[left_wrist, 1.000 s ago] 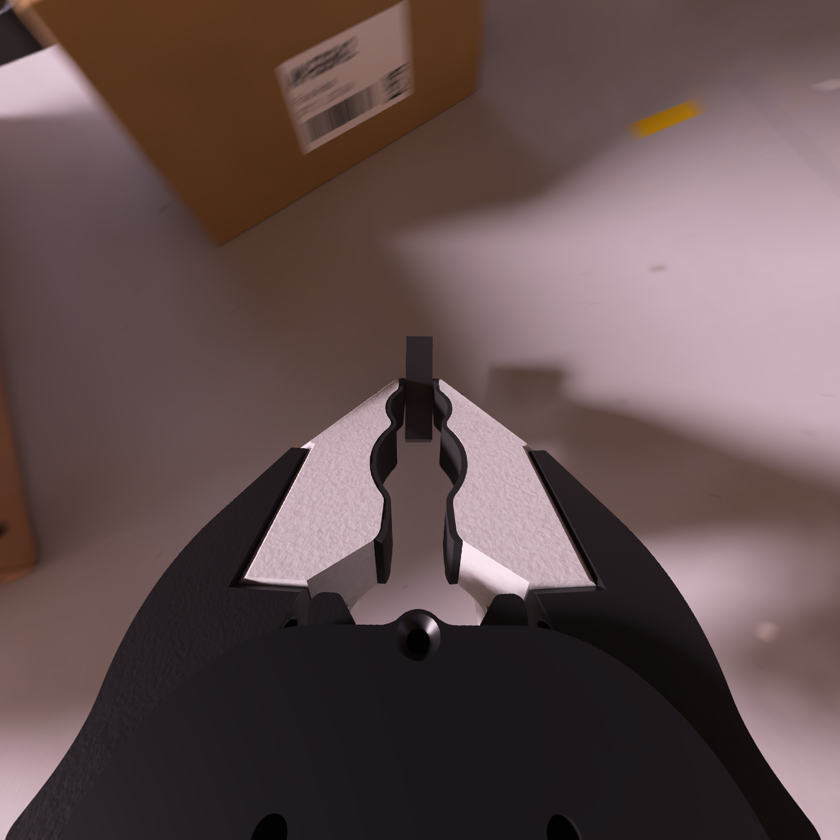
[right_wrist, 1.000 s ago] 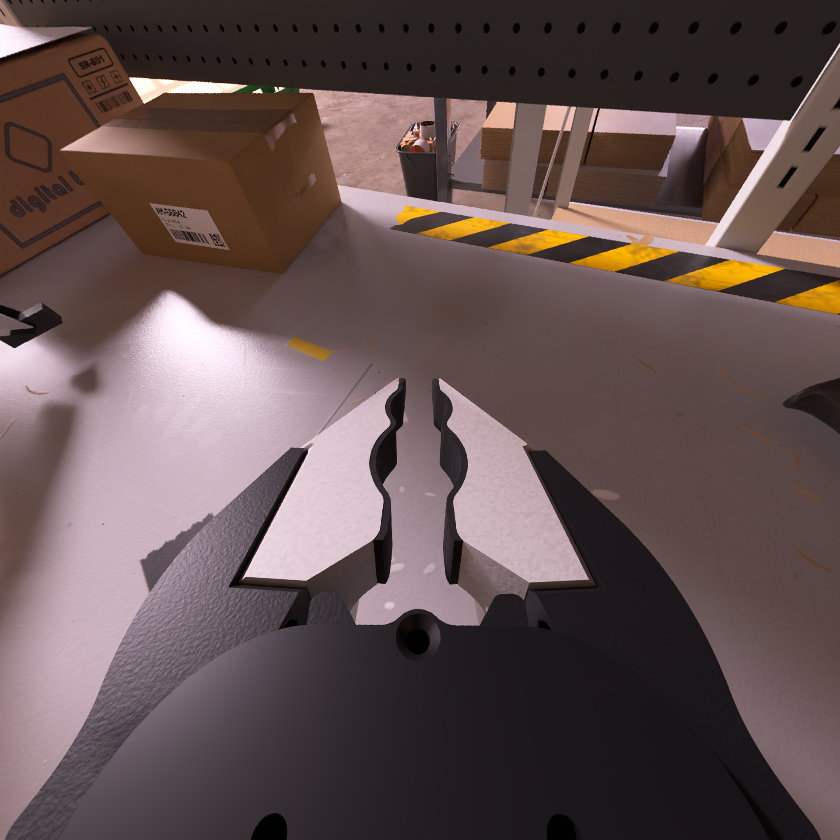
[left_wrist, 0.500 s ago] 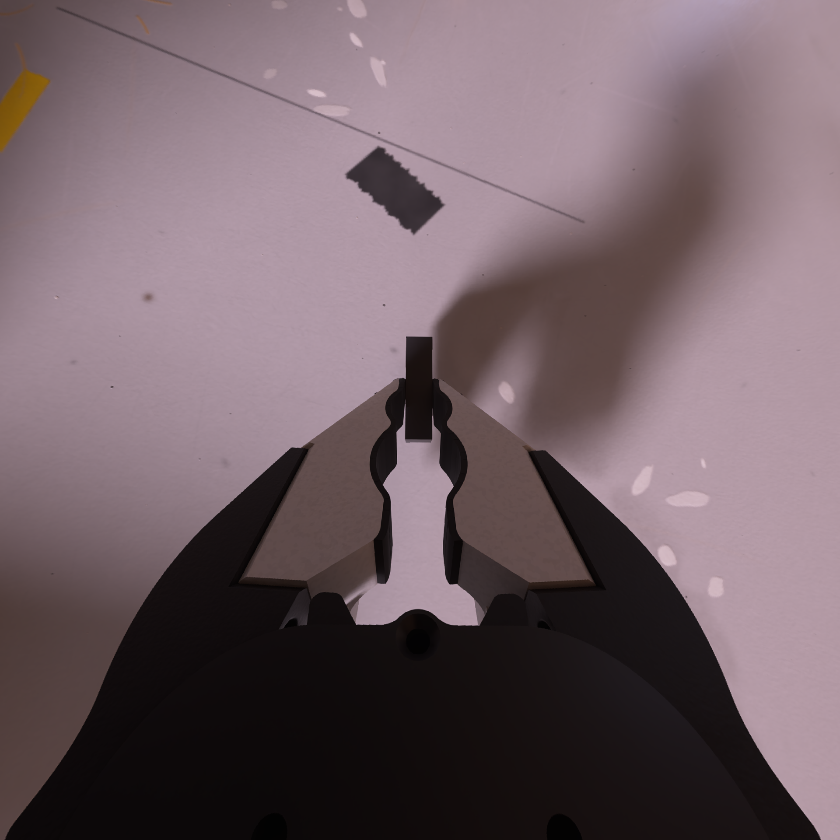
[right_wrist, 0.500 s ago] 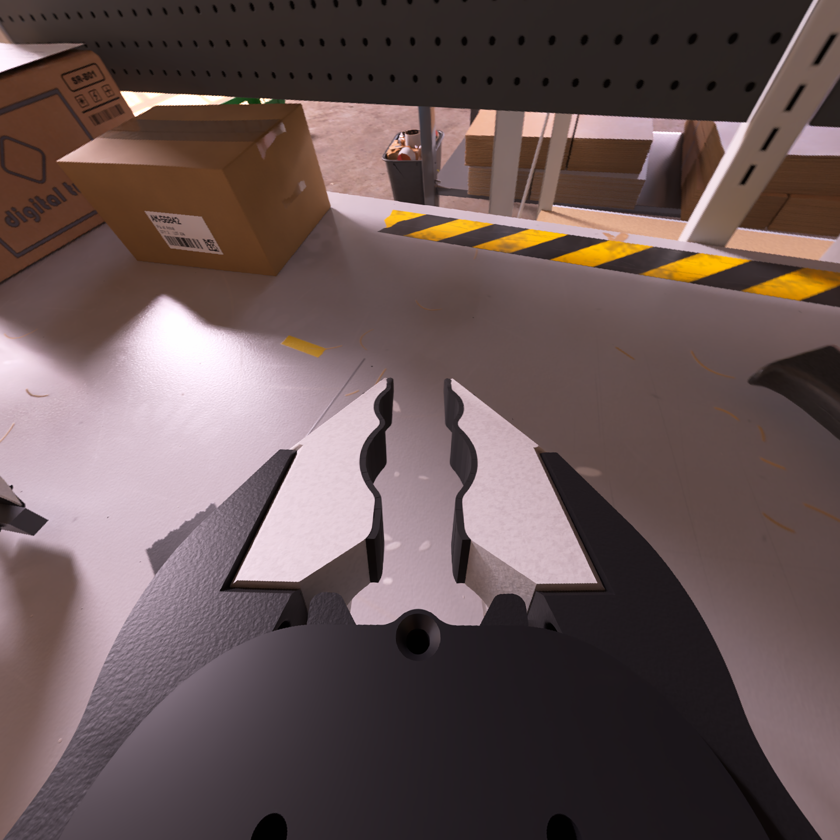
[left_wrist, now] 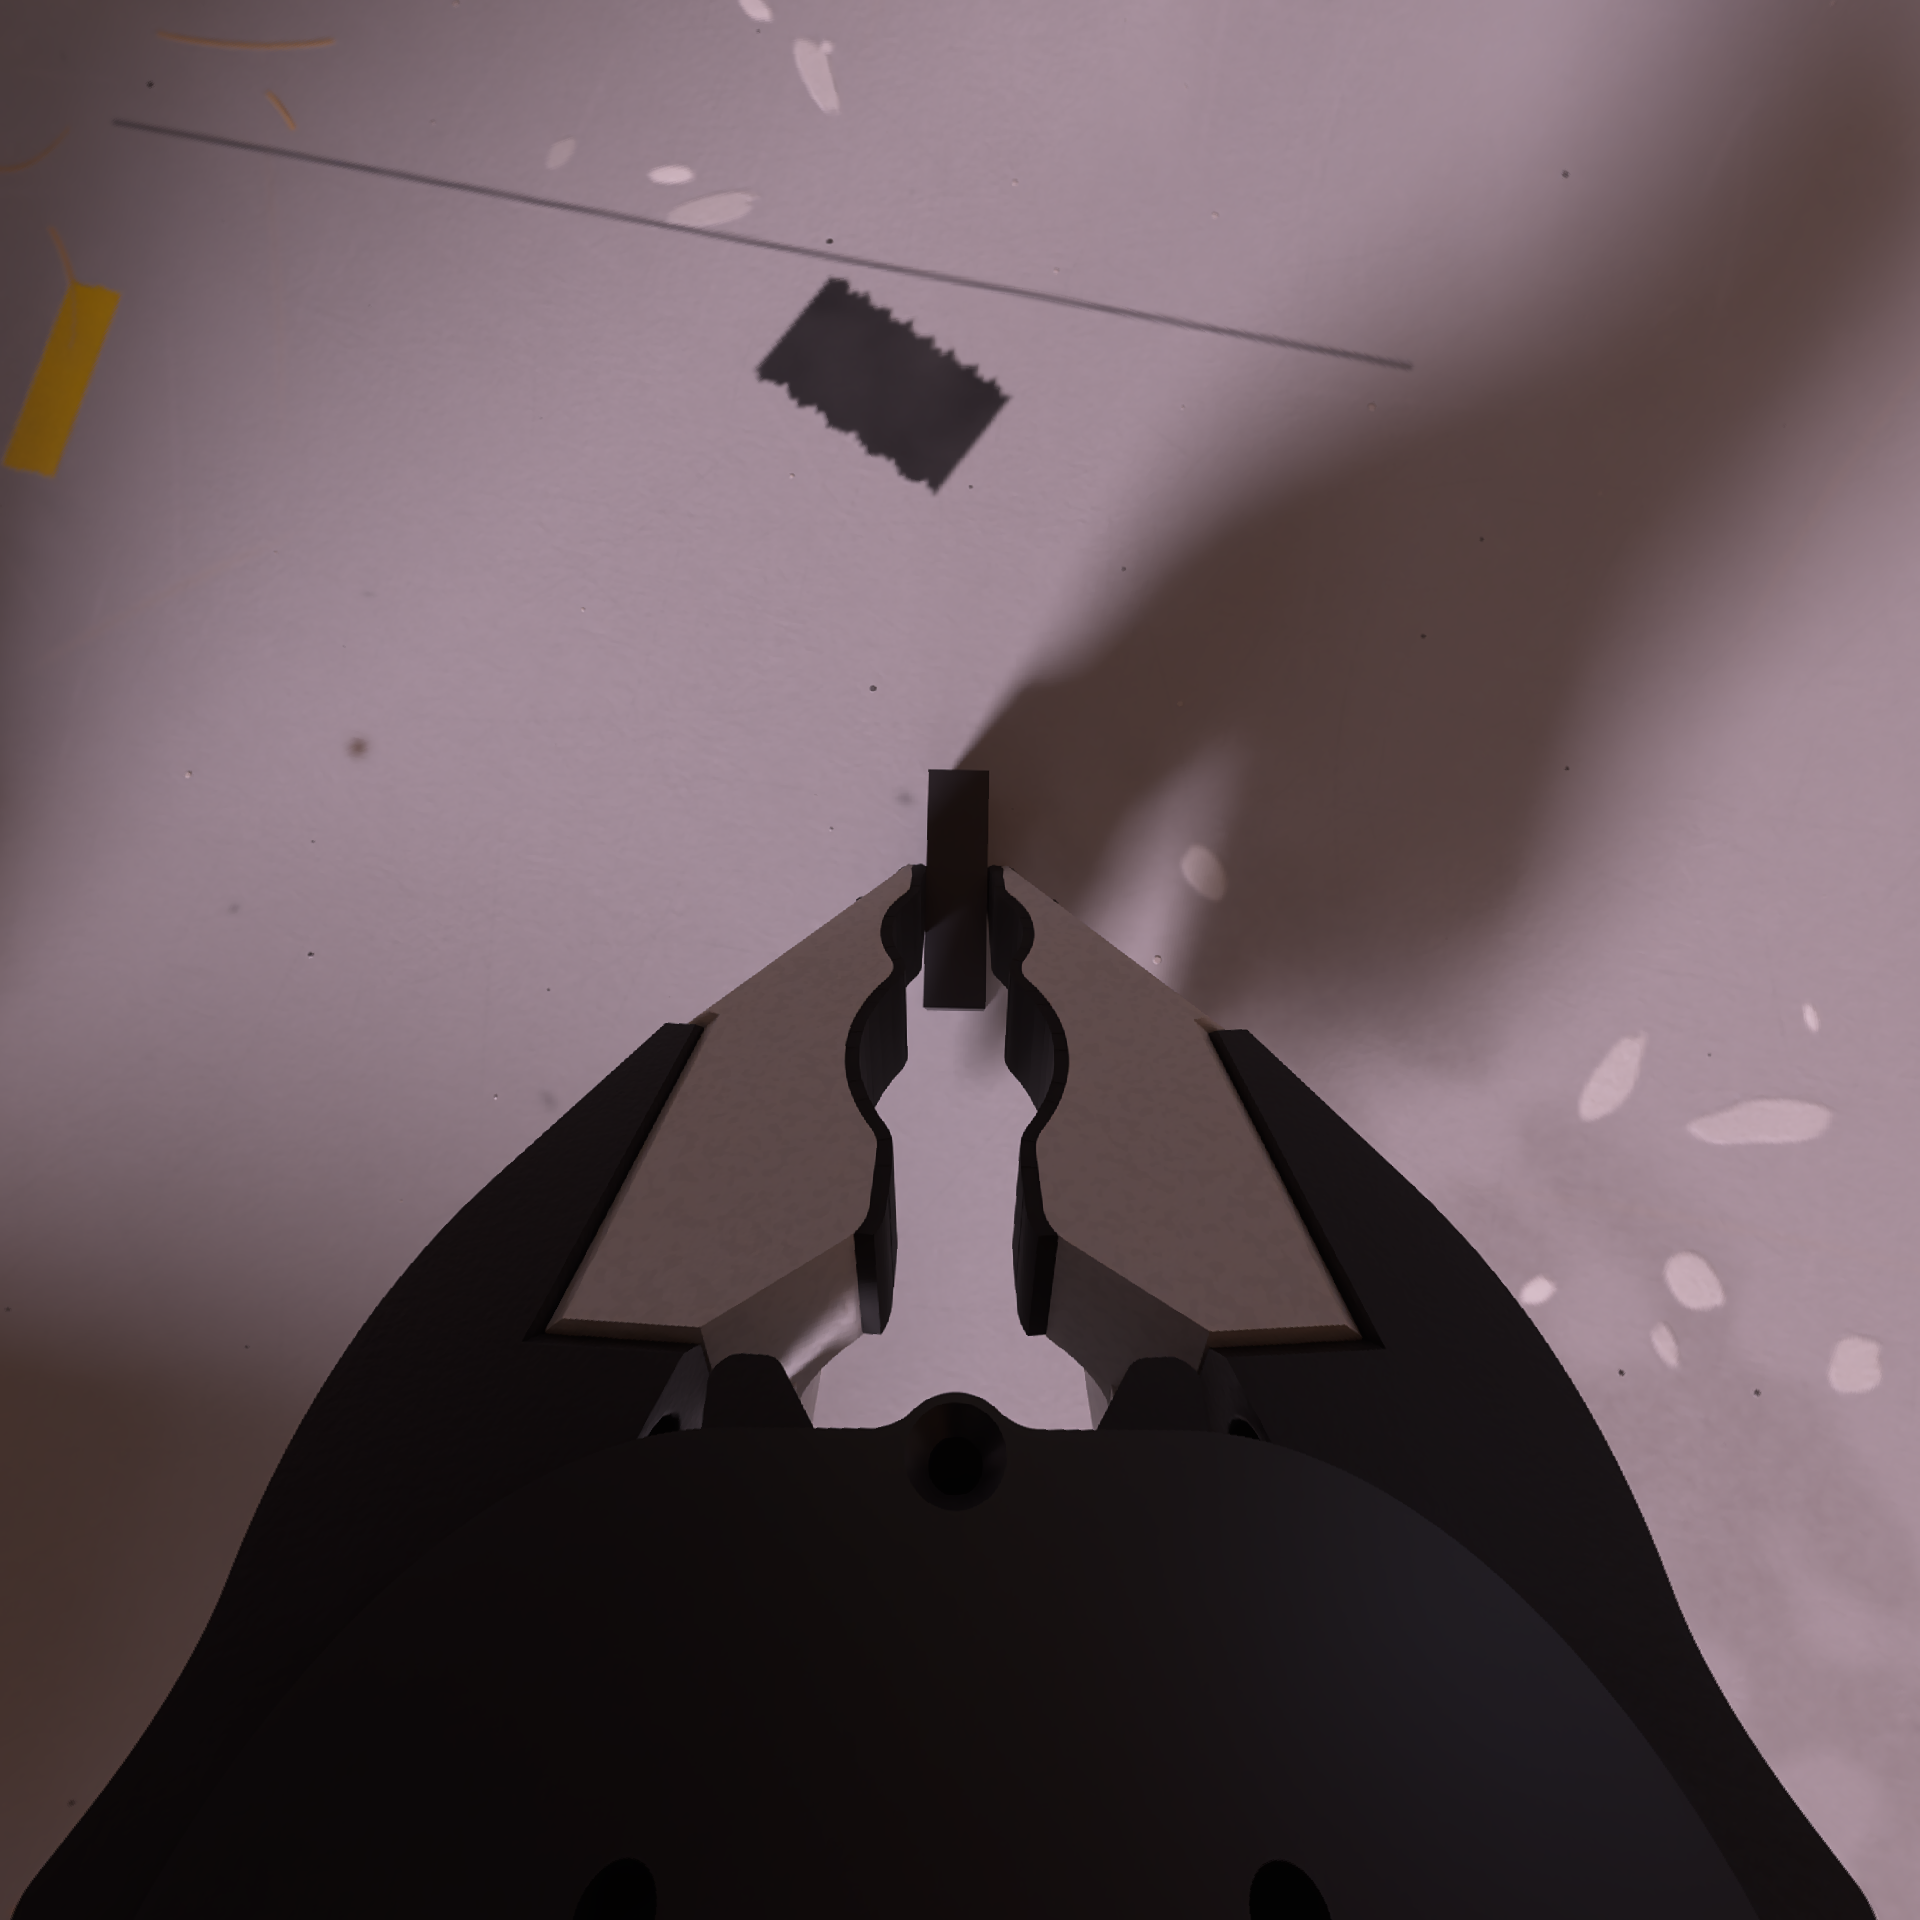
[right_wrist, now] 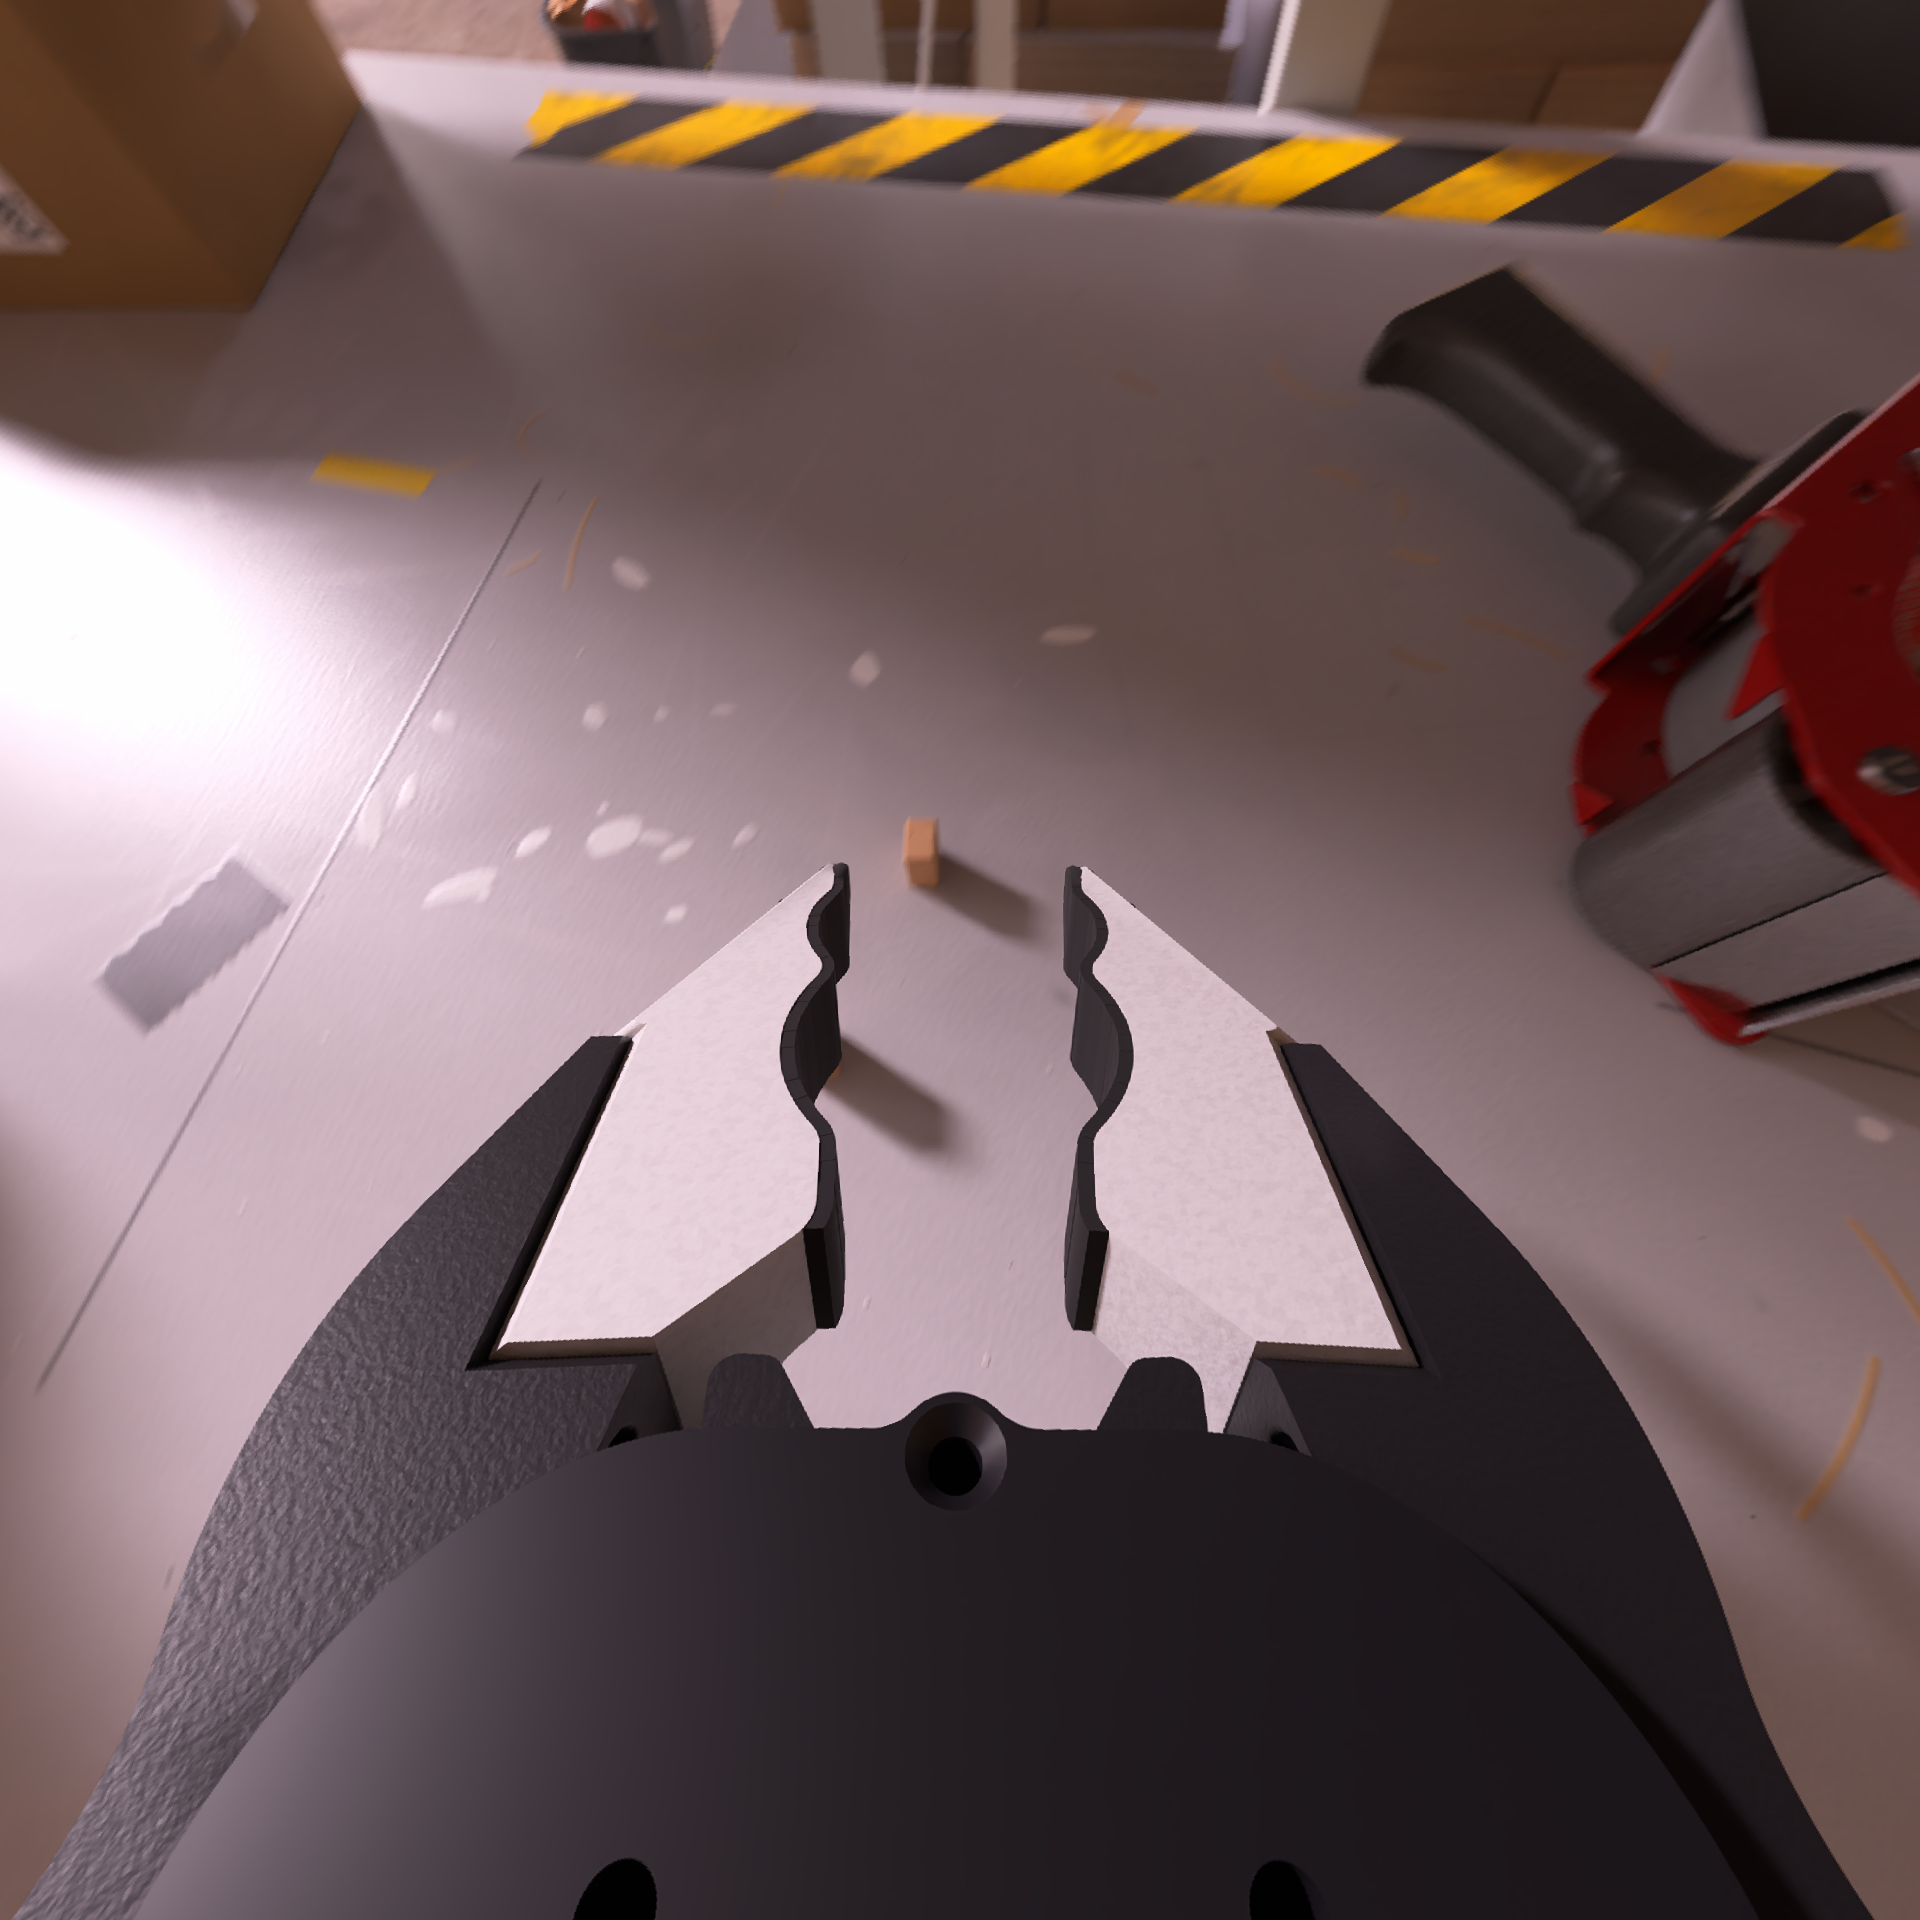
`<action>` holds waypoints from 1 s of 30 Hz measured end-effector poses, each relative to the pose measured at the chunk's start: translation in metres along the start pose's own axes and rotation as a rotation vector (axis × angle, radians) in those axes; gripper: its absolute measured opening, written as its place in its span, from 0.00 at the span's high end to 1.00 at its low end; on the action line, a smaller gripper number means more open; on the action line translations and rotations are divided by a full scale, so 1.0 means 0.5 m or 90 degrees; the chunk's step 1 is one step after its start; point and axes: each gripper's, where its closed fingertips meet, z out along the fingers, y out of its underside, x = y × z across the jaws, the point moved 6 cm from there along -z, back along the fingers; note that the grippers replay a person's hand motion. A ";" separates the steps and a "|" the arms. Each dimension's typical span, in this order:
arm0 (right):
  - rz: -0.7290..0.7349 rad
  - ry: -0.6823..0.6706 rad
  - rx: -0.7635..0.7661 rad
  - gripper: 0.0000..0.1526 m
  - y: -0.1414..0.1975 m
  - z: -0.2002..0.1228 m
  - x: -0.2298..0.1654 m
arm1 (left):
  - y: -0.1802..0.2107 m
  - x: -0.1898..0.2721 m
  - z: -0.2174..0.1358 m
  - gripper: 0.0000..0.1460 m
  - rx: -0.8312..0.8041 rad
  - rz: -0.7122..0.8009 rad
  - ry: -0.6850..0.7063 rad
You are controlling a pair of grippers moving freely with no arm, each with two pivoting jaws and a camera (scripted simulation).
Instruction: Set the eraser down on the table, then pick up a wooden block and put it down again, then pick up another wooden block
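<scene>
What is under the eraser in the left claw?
Bare grey table, partly shaded, lies under the eraser pinched in the left claw. The claw's black body hides the table nearer the camera.

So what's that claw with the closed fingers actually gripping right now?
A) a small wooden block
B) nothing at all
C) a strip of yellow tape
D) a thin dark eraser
D: in the left wrist view the left gripper is shut on the eraser, a thin dark slab pinched at the fingertips and sticking out past them above the table.
</scene>
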 end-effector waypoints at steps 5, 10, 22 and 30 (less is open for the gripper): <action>-0.049 -0.090 -0.082 0.73 0.065 -0.020 -0.034 | -0.011 -0.009 -0.010 0.71 0.044 -0.021 0.012; -0.069 -0.138 -0.142 0.71 0.118 -0.026 -0.076 | -0.046 -0.036 -0.054 0.71 0.163 -0.074 0.031; -0.069 -0.021 -0.068 0.78 0.109 -0.015 -0.079 | -0.056 -0.049 -0.055 0.72 0.183 -0.081 0.043; -0.059 -0.026 -0.068 0.84 0.096 0.025 -0.068 | -0.050 -0.051 -0.055 0.84 0.179 -0.087 0.033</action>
